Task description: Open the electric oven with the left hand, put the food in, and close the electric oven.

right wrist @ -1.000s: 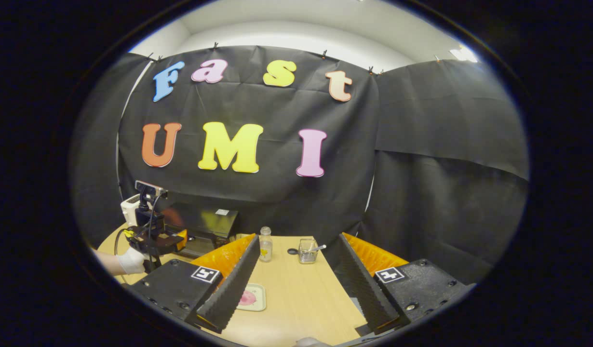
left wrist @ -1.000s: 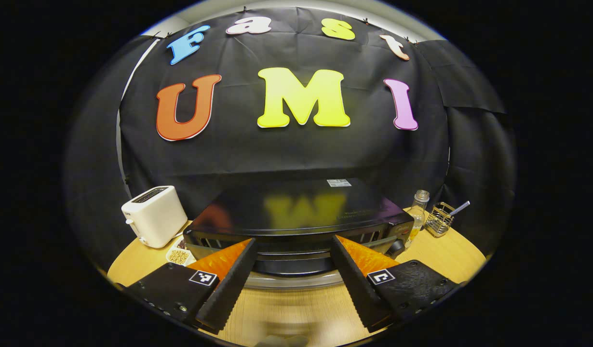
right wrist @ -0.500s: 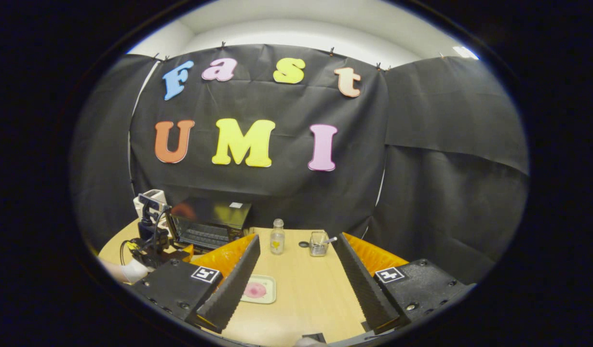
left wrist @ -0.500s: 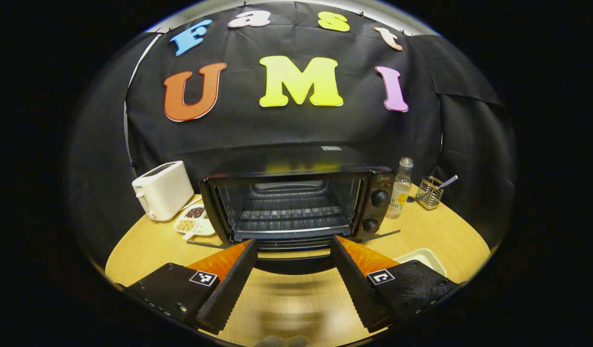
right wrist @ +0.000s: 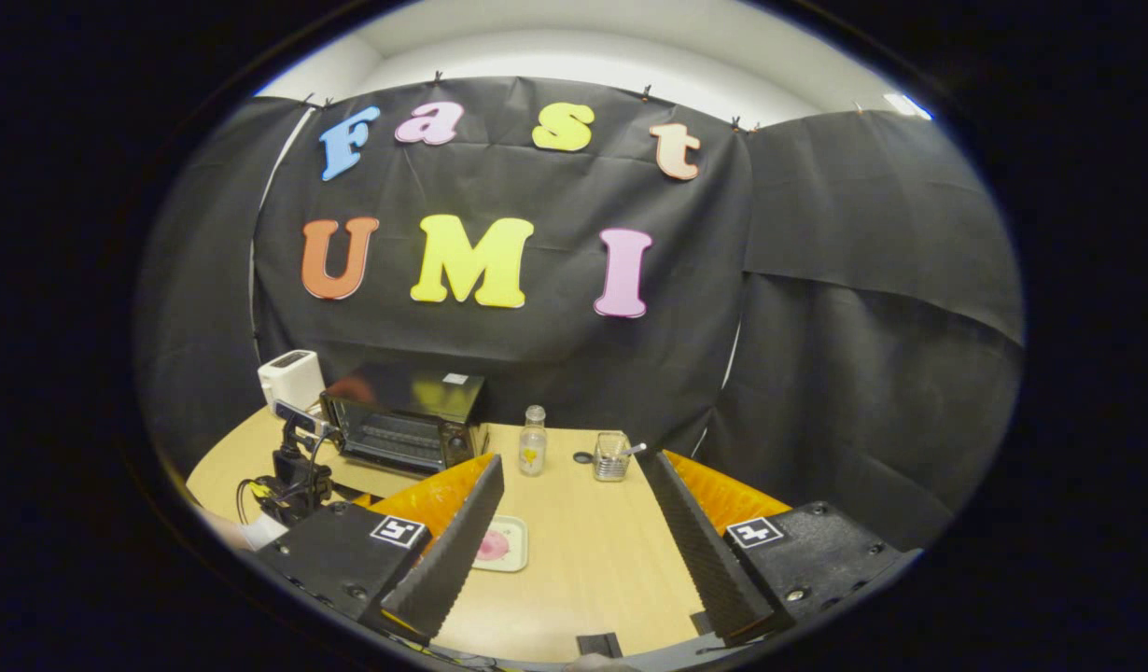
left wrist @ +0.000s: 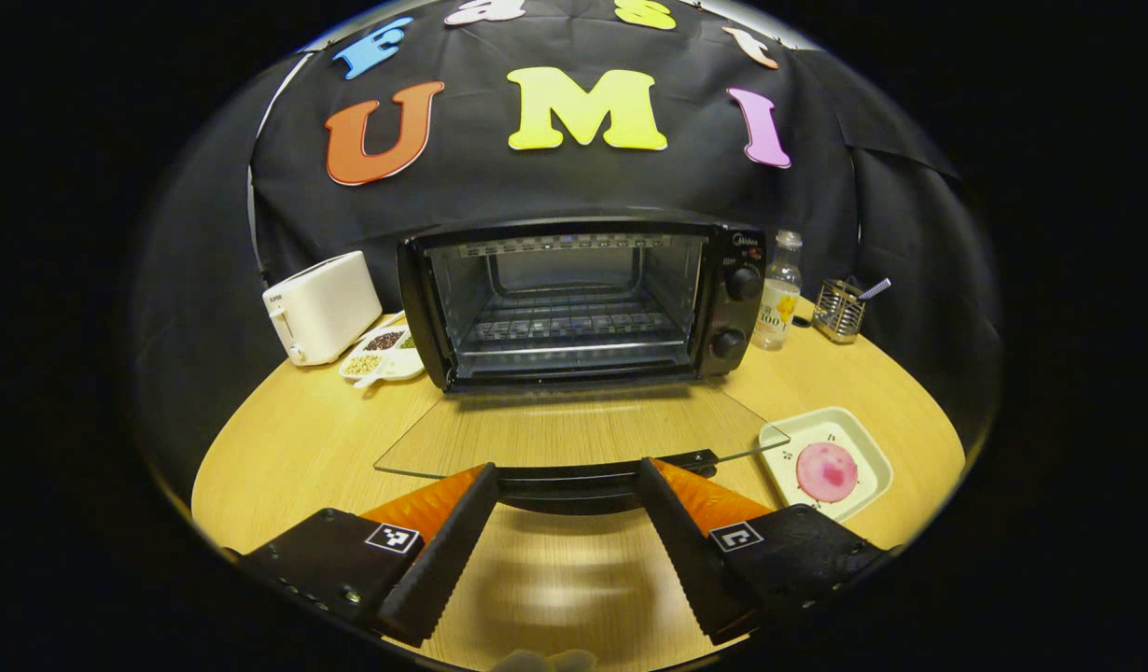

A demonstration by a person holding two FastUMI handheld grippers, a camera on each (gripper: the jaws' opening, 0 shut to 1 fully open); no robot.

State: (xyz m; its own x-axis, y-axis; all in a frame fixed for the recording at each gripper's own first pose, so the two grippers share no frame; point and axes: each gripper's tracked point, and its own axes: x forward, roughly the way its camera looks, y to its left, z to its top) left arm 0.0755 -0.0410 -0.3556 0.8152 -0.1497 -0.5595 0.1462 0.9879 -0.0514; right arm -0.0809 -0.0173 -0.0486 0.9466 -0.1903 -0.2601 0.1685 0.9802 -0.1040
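The black electric oven stands open at the middle of the table, its wire rack bare. Its glass door lies flat toward me. The door's black handle sits between the tips of my left gripper, whose jaws stand wide apart. The pink round food lies on a cream square plate to the right of the door. In the right gripper view, my right gripper hangs open above the table, with the food by its left finger and the oven far left.
A white toaster and a dish of beans sit left of the oven. A bottle and a wire holder stand to its right. The round wooden table ends near both grippers. A gloved hand holds the left gripper.
The oven door has swung from nearly upright down to flat. My left gripper dropped and drew back with the handle. The right gripper barely shifted.
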